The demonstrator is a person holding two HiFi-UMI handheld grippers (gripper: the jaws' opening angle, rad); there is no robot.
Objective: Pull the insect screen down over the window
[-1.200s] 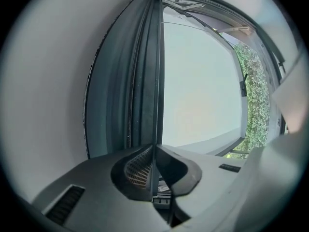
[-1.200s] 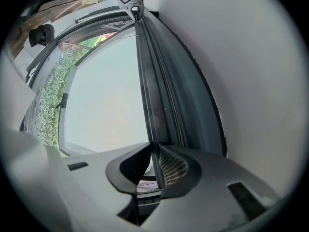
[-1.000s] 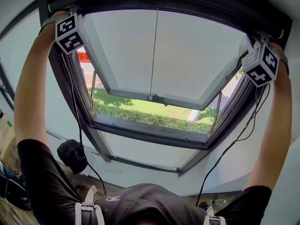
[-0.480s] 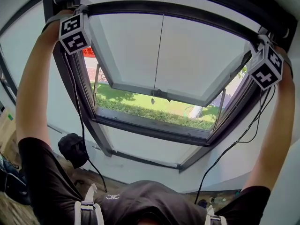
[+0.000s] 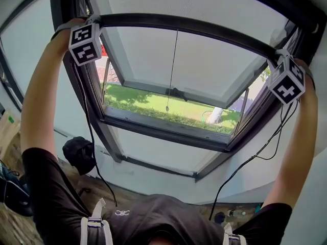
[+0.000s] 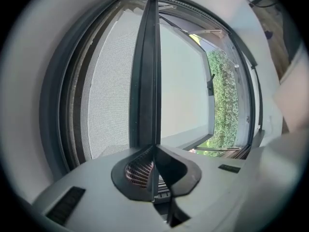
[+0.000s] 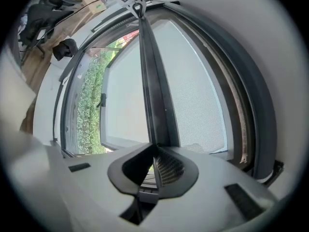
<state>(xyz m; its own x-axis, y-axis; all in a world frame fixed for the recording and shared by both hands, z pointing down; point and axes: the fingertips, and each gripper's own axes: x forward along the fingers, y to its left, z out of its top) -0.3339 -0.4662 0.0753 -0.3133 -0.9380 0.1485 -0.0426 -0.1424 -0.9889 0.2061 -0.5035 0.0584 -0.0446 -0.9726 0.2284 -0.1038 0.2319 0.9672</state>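
The insect screen's dark pull bar (image 5: 184, 27) spans the top of the window frame (image 5: 168, 137), with grey mesh (image 5: 194, 1) above it. My left gripper (image 5: 93, 20) is shut on the bar's left end. At the bar's right end, my right gripper (image 5: 279, 53) is shut too. In the left gripper view the bar (image 6: 147, 71) runs straight away from the left gripper (image 6: 154, 147), with mesh (image 6: 108, 86) on its left. In the right gripper view the bar (image 7: 153, 91) leaves the right gripper (image 7: 155, 147), mesh (image 7: 198, 91) on its right.
A thin pull cord (image 5: 172, 70) hangs from the bar's middle. Behind it the window sash (image 5: 214, 65) stands swung outward, with grass and hedge (image 5: 153, 106) beyond. Black cables (image 5: 88, 126) trail from both grippers. A dark bag (image 5: 78, 154) lies on the floor at lower left.
Both grippers have come down with the pull bar, and more mesh shows above it. The cord's end has dropped below the sash edge.
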